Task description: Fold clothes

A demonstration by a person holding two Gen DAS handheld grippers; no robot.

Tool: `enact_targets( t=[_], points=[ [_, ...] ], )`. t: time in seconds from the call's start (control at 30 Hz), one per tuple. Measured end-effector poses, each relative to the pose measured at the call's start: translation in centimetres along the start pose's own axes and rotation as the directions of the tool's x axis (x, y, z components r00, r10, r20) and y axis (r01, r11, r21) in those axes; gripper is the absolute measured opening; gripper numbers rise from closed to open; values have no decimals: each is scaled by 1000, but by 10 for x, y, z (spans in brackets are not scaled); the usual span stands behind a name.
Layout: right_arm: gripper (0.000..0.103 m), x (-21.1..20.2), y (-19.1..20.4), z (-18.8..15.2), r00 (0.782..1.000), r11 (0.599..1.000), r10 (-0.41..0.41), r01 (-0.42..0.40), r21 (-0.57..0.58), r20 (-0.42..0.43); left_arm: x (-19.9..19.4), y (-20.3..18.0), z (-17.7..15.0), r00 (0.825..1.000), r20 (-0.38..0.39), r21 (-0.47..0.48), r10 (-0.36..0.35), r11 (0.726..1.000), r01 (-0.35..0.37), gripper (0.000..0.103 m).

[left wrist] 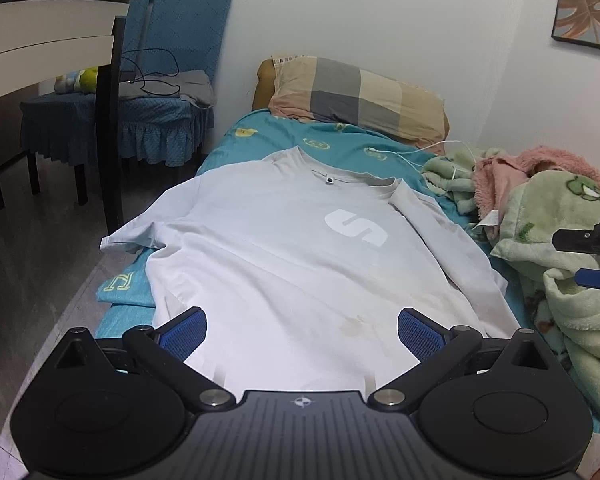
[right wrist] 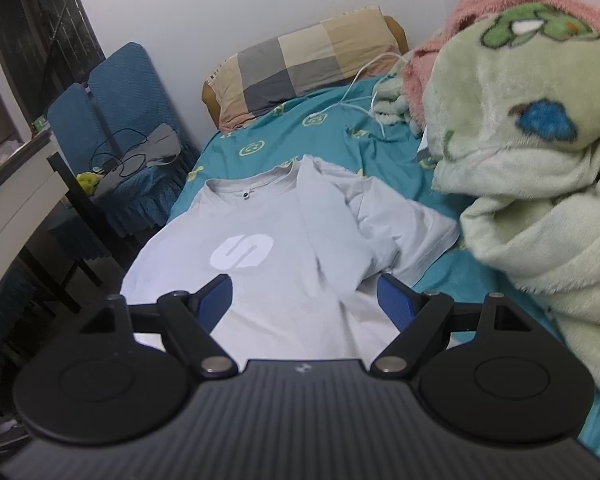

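Right now both my left hand-held gripper and right hand-held gripper hover wide and empty over the T-shirt on the bed, its right side apparently folded in already, so next I likely pinch the left sleeve.

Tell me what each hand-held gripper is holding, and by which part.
Nothing. The left hand-held gripper and the right hand-held gripper are both open above the T-shirt on the bed, with no cloth between their fingers.

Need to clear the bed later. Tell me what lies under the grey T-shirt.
The T-shirt lies flat on the teal bedsheet, which shows all around it. Anything else beneath it is covered; no bulge shows.
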State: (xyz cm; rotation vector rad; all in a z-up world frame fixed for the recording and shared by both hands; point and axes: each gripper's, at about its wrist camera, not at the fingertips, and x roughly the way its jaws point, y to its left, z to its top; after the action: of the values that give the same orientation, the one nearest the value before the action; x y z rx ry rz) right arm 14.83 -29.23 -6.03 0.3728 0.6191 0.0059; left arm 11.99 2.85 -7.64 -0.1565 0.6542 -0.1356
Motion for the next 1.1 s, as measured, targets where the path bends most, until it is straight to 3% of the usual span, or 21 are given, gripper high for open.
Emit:
enact_targets(
  t=[0.6, 1.1],
  points=[
    [80, 10, -17, 9, 999, 998, -47, 46, 32, 14, 1, -4, 3, 1000, 11, -6, 5, 1000, -5, 103],
    [79, 38, -33, 15, 999, 986, -15, 19, 166, -29, 3, -2, 7, 1000, 9, -23, -8, 1000, 8, 103]
  ],
)
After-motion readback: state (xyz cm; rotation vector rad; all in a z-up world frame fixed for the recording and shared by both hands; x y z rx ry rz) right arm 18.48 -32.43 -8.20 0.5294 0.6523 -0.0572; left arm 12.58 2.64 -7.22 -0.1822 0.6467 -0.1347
